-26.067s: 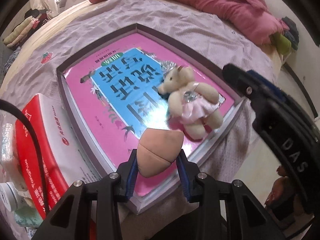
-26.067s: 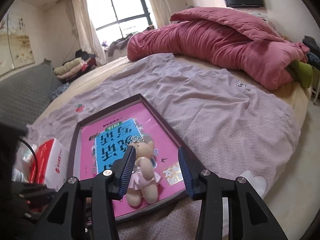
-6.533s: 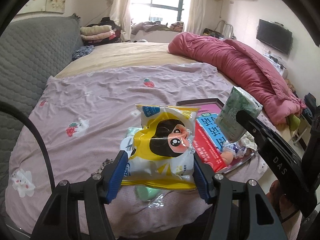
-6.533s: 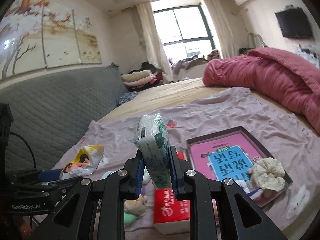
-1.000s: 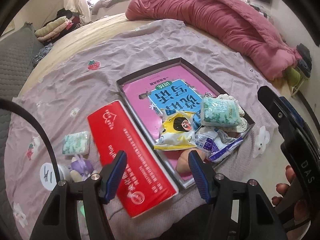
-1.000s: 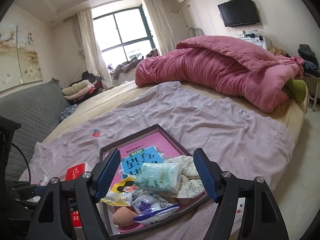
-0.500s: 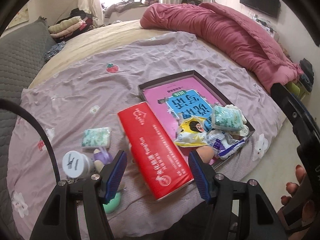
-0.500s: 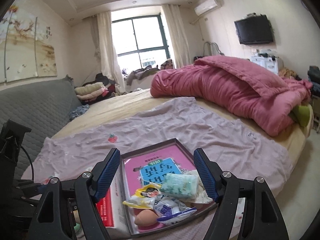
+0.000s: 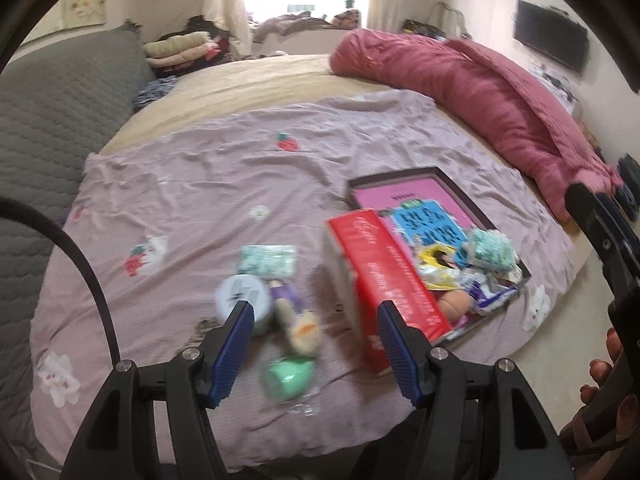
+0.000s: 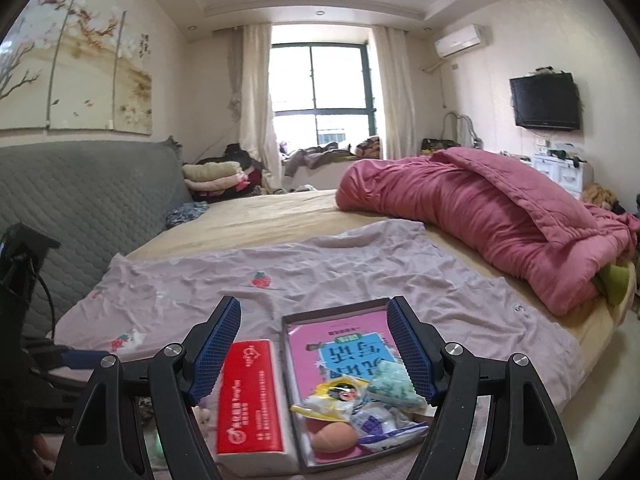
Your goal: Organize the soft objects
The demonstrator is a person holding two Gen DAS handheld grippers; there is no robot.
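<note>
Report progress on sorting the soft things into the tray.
Done: the yellow snack bag, green tissue pack, peach sponge and blue-white pouch lie in the tray. In hand: nothing; left gripper and right gripper are open and empty. Left: a second tissue pack, small doll and green sponge on the sheet.

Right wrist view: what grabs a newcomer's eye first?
The rumpled pink quilt heaped along the right side of the bed stands out most. Next comes the shallow tray at the near edge of the bed, its front end piled with small packets and a peach sponge, with a red tissue box close beside it on the left. Both open grippers frame the scene, holding nothing.
</note>
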